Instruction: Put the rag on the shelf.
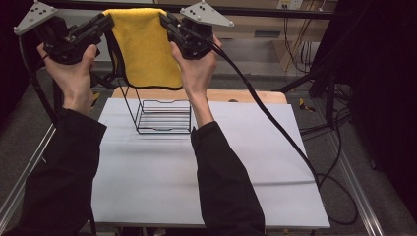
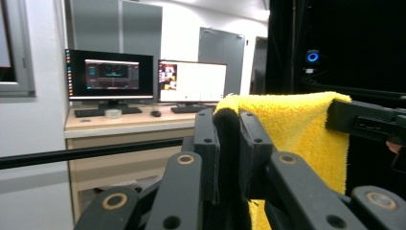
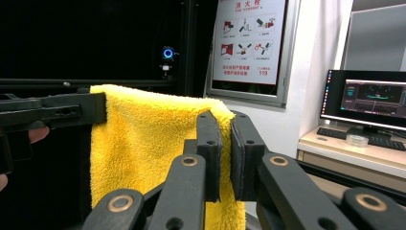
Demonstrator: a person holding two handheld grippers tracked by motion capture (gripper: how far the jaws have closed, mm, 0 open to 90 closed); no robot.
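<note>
A yellow towel [image 1: 147, 46] hangs in the air above the back of the table, stretched between both grippers. My left gripper [image 1: 107, 20] is shut on its top left corner, and my right gripper [image 1: 164, 19] is shut on its top right corner. In the left gripper view the towel [image 2: 292, 127] has its black edge pinched between the jaws of the left gripper [image 2: 229, 127]. Seen from the right gripper view, the towel [image 3: 143, 139] drapes down from the right gripper [image 3: 224, 129]. A black wire rack [image 1: 162, 115] stands on the white table [image 1: 206, 167] below the towel.
A wooden board [image 1: 255, 96] lies along the table's back edge. Black cables [image 1: 275, 123] trail from the right gripper across the table's right side. Desks with monitors [image 2: 112, 74] stand beyond, and a poster [image 3: 249, 38] hangs on the wall.
</note>
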